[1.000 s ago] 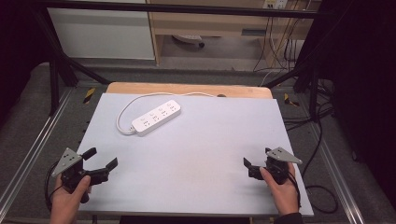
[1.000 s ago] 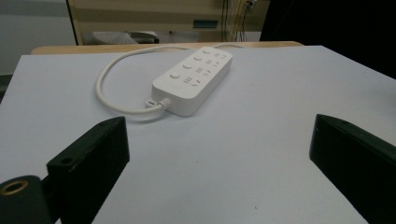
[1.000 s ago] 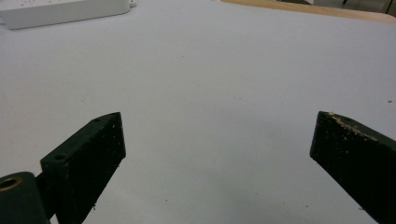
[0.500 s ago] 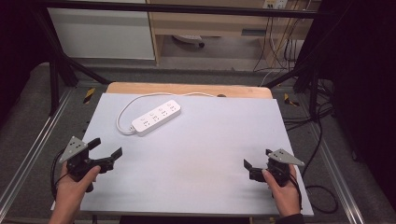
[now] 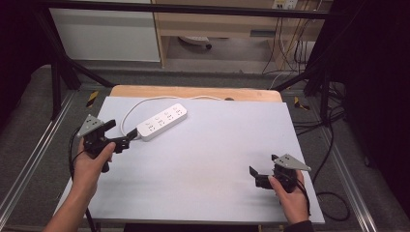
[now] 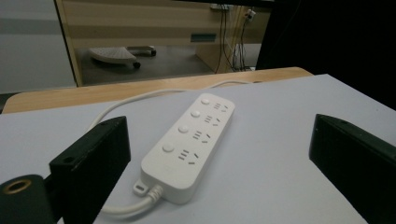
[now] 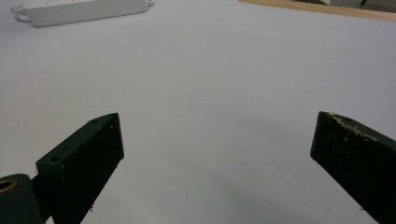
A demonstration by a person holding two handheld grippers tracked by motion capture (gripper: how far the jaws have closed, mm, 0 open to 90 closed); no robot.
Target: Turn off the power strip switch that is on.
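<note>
Left gripper [image 5: 122, 137], jaws spread, sits near the power strip [image 5: 162, 121]; right gripper [image 5: 261, 175] spread too. A sloppy grab might just shove it, cord snagging.

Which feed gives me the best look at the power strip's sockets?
The left gripper view: the power strip lies close ahead, sockets and buttons clear. The high view shows it whole but small; the right gripper view catches its edge.
</note>
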